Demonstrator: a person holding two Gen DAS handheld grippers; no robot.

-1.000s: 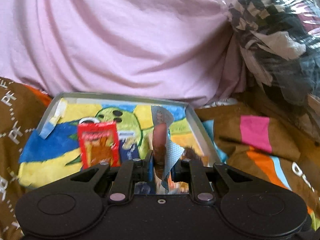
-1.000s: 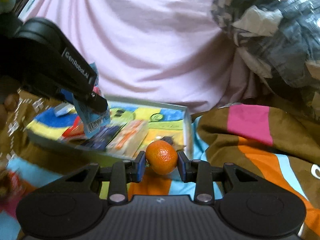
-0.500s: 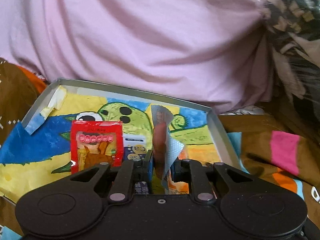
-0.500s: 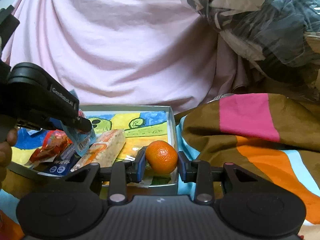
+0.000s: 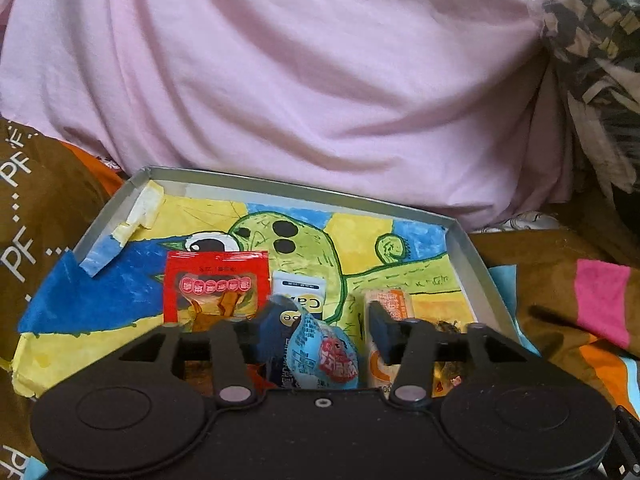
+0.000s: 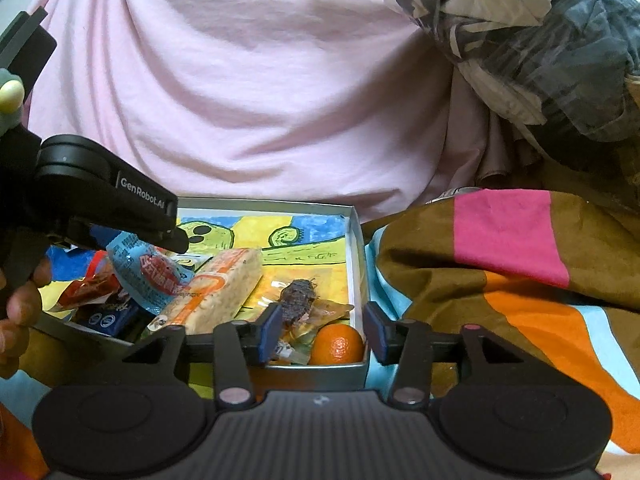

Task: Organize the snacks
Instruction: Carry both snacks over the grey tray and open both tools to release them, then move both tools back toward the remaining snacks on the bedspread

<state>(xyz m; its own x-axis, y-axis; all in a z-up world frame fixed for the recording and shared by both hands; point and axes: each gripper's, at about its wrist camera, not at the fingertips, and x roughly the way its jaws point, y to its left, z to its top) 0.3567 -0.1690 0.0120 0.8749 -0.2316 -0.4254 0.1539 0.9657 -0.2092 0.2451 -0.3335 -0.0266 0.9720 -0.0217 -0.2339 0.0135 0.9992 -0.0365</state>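
Note:
A shallow grey tray with a painted liner lies on the bed, also in the right wrist view. My left gripper is open over it; a light blue snack packet lies loose between its fingers, also seen in the right wrist view. My right gripper is open at the tray's near right corner, where an orange rests. In the tray lie a red packet, a dark blue packet, an orange-and-white bar and a clear packet of dark dried fruit.
A pink bedsheet mound rises right behind the tray. A brown, pink and orange striped blanket lies to the right. A plastic bag of dark patterned clothes sits at the upper right.
Both grippers have opened. The left one let go of the light blue packet over the tray. The right one let go of the orange, which now lies in the tray's near right corner.

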